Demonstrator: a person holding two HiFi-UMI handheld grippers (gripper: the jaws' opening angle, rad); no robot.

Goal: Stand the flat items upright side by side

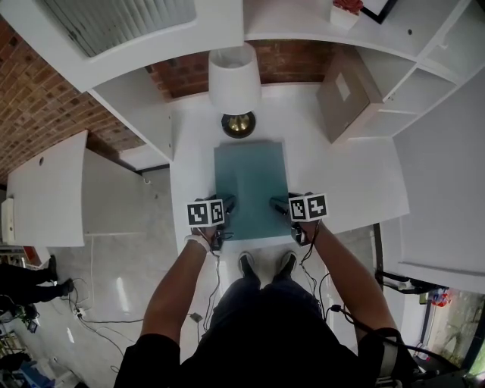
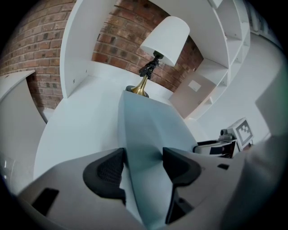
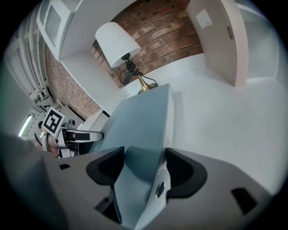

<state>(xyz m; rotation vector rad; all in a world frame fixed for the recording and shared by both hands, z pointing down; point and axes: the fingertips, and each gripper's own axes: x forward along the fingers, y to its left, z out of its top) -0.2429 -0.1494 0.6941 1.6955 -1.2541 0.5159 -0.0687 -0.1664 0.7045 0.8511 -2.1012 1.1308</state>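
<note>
As the binder [image 1: 250, 182] is clamped by the left hand-held gripper [image 1: 226, 204] and the right hand-held gripper [image 1: 279, 204], it should be tipped up evenly.

Head view: lamp shade [image 1: 234, 77] covers part of brass base [image 1: 238, 126]. Red object [image 1: 348, 6] cut off at top edge, unidentifiable. Near corners of folder [image 1: 250, 182] covered by left gripper [image 1: 226, 204] and right gripper [image 1: 276, 204].

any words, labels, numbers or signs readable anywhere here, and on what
No text here can be read.
On the beige box, the white label: too small to read.
On the cubes of the left gripper and right gripper: square black-and-white patterns, no letters.
On the teal flat item: no print visible.
</note>
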